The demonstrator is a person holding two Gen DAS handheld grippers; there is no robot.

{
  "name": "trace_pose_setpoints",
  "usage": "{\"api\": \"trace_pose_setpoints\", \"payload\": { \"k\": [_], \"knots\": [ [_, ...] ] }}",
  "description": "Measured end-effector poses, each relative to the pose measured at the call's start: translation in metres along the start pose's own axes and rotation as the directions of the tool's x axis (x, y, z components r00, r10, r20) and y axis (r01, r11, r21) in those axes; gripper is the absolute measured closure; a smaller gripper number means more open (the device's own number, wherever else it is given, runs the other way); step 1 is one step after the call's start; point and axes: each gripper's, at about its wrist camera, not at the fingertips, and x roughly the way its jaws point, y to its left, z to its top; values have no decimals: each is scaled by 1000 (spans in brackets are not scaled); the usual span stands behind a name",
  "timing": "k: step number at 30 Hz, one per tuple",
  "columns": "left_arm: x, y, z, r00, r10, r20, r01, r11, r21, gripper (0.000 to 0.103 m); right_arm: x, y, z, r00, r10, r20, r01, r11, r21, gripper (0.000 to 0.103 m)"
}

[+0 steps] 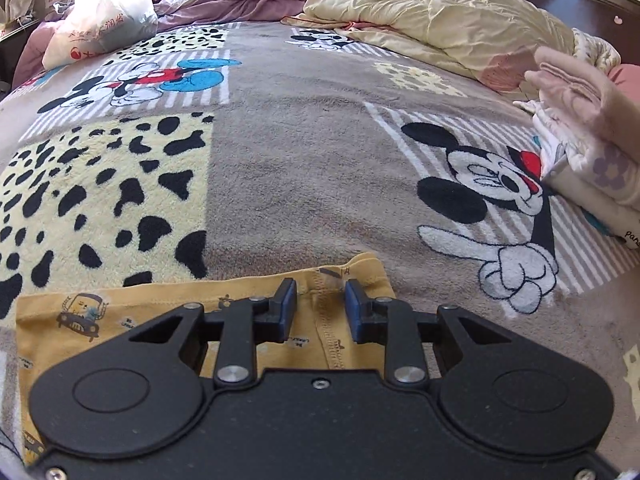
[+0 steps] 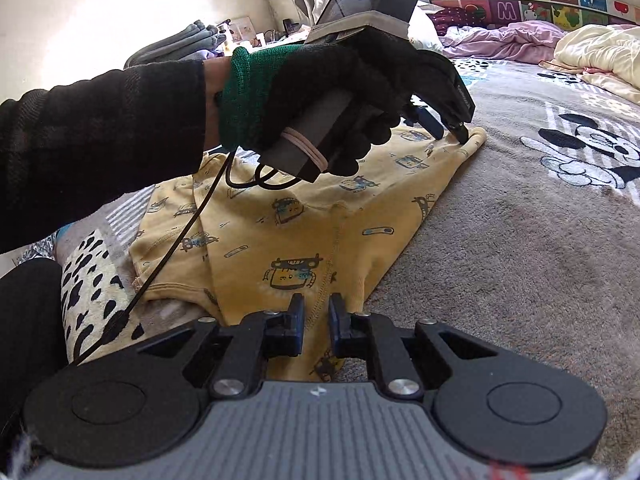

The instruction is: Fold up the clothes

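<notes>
A yellow child's garment printed with little cars lies flat on the cartoon blanket. My left gripper stands over its far corner; the blue pads sit apart, astride a stitched seam, not pressing it. In the right wrist view the same garment spreads out. There the left gripper, held by a black-gloved hand, touches the far hem with its tips. My right gripper is at the near edge, its pads pinched on a raised seam fold of the cloth.
A stack of folded clothes sits at the right of the bed. A cream quilt, a purple quilt and a white plastic bag lie at the far side. A black cable hangs from the left hand over the garment.
</notes>
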Motion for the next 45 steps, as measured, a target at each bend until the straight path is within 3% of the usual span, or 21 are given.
{"api": "trace_pose_setpoints", "payload": {
  "k": [3, 7, 9, 12, 15, 18, 23, 27, 30, 35, 38, 41, 45],
  "knots": [
    [-15, 1, 2, 998, -18, 58, 19, 1000, -10, 101, -1, 0, 1, 1000, -1, -1, 1, 1000, 0, 88],
    [-50, -12, 9, 983, 78, 165, -93, 992, 86, 101, -1, 3, 2, 1000, -12, -7, 12, 1000, -17, 88],
    [-43, -21, 9, 972, 158, 174, -191, 962, 195, 101, -1, 5, 2, 1000, -19, -14, 19, 999, -28, 88],
    [-16, -16, 7, 989, 115, 97, -133, 970, 204, 100, -1, 7, 3, 999, -25, -26, 24, 999, -38, 88],
    [9, -12, -3, 986, 157, 61, -168, 953, 251, 99, -2, 6, 4, 999, -19, -36, 17, 999, -31, 88],
    [-12, -3, 1, 986, 137, 97, -152, 973, 176, 87, -7, 5, 6, 1000, 4, -18, -5, 1000, -19, 86],
    [-58, 5, -2, 988, 80, 131, -95, 989, 110, 86, -19, 9, 11, 995, 18, 97, -16, 1000, -22, 85],
    [-61, -7, -22, 997, -25, 77, 16, 992, 122, 86, -7, 12, 7, 999, -15, 39, 17, 999, -43, 76],
    [-34, -26, -41, 999, 10, -34, -2, 972, 235, 87, 0, 22, 3, 999, 26, -23, -28, 995, -95, 69],
    [-40, -28, -29, 1000, -3, 30, -2, 981, 192, 86, -4, 29, 3, 998, 58, -24, -61, 991, -116, 68],
    [-11, -32, -22, 998, 38, -59, -26, 978, 206, 87, -3, 29, 2, 997, 71, -38, -75, 990, -118, 68],
    [-11, -31, -11, 997, 52, -49, -42, 979, 199, 85, -4, 29, 2, 996, 85, -40, -89, 989, -120, 68],
    [-54, -29, -11, 998, 29, 64, -38, 986, 160, 85, -15, 21, 7, 995, 100, 22, -98, 992, -77, 69]
  ]
}}
